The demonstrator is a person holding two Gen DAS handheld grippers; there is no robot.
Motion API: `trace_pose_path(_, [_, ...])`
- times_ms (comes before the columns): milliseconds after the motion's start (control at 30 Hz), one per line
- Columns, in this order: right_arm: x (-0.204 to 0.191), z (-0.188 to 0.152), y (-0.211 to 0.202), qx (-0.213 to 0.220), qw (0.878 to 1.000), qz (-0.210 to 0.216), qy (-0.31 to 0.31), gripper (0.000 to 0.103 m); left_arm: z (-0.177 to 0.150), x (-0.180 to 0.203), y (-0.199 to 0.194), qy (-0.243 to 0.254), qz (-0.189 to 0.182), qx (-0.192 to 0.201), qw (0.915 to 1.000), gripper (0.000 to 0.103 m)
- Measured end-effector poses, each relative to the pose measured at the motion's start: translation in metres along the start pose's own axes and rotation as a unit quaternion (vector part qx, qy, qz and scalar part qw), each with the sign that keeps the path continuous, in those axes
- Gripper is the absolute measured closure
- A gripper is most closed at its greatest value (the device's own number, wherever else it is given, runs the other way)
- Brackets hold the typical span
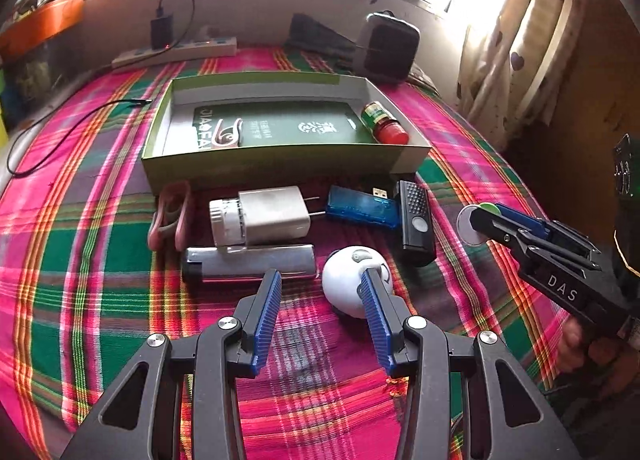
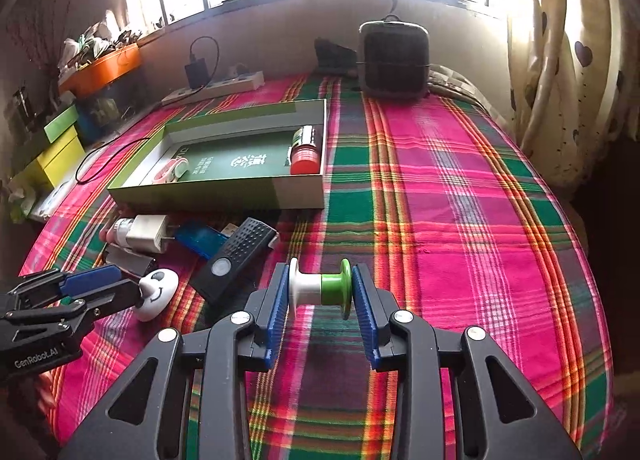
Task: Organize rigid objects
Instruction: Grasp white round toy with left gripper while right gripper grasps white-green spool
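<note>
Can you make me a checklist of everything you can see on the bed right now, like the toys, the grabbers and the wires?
Surface: plaid cloth in pink, green and orange.
Job's things: open green box holding a red-capped bottle and a pink clip; in front of it lie a white charger, blue USB stick, black remote, grey lighter, white smiley egg.
Clutter: black speaker, orange tray.
Grippers: right gripper shut on a white-and-green spool; left gripper open, one finger by the egg.
Cables: black cable; power strip with plugged adapter.
Surroundings: bright window, heart-print curtain.
</note>
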State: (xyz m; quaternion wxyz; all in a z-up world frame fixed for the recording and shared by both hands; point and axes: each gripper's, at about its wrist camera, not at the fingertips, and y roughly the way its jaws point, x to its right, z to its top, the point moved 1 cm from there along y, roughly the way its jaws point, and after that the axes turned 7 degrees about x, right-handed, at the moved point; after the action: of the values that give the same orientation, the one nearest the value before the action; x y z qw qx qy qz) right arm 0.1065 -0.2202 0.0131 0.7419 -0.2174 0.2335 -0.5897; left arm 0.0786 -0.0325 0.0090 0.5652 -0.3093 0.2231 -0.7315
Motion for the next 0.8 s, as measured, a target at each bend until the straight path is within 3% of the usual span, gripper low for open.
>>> trace_pose_path(800, [0.011, -0.003, -0.005, 0.005, 1.000, 0.014, 0.008, 0.070, 0.001, 0.021, 0.020, 0.010, -0.007, -0.020, 0.9997, 0.062])
